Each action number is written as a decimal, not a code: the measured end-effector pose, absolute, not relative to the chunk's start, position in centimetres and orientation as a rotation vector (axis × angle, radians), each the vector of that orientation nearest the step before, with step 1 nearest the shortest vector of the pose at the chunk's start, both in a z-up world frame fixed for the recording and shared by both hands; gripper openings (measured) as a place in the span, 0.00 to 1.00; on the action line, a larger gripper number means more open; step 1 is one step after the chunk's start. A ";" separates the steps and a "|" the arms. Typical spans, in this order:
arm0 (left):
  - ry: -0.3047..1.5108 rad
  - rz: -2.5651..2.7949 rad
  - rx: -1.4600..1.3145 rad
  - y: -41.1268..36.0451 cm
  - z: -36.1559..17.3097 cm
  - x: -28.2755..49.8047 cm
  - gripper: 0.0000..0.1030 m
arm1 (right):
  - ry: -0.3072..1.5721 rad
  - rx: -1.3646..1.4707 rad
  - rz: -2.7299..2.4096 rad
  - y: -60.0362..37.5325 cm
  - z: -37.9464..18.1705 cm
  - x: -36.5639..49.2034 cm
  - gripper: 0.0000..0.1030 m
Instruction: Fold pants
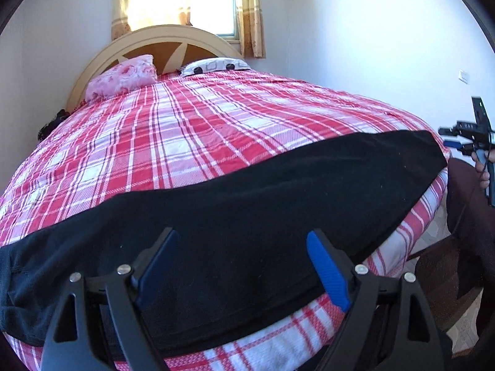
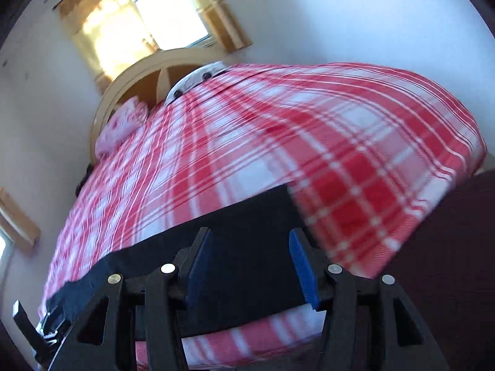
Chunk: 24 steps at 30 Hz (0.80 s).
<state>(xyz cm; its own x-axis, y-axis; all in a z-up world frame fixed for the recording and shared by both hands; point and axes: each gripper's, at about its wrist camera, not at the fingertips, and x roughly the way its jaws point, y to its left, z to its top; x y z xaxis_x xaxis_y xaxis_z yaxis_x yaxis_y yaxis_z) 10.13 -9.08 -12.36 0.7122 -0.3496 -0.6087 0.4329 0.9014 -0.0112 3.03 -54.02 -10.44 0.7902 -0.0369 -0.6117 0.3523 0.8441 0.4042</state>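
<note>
Black pants (image 1: 247,191) lie flat in a long band across the near edge of the red-and-white plaid bed (image 1: 216,123). My left gripper (image 1: 243,235) hovers over the middle of the pants, jaws wide open, nothing between the blue pads (image 1: 328,269). The right gripper (image 1: 464,145) shows in a hand past the pants' right end. In the blurred, tilted right wrist view, my right gripper (image 2: 250,232) stands open above the pants (image 2: 241,222) near their end, empty. The left gripper (image 2: 37,324) sits at the bottom left there.
A pink pillow (image 1: 123,74) and a white spotted pillow (image 1: 213,65) lie by the curved headboard (image 1: 167,35). A curtained window (image 1: 213,0) is behind. A person's dark-clothed leg (image 1: 464,210) stands by the bed's right corner, over patterned floor (image 1: 433,232).
</note>
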 end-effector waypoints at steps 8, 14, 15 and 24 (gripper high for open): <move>0.651 -0.381 0.122 -9.6 -14.3 9.7 0.85 | 0.669 0.577 -0.231 -58.2 -13.1 3.8 0.54; 0.681 -0.338 0.031 -7.8 -15.4 12.0 0.85 | 0.715 0.672 -0.199 -59.9 -15.8 3.9 0.67; 0.674 -0.340 0.022 -7.6 -15.3 12.0 0.85 | 0.724 0.659 -0.197 -59.6 -15.7 4.0 0.68; 0.654 -0.341 0.056 -8.0 -15.7 11.1 0.87 | 0.714 0.702 -0.050 -58.3 -15.8 4.3 0.43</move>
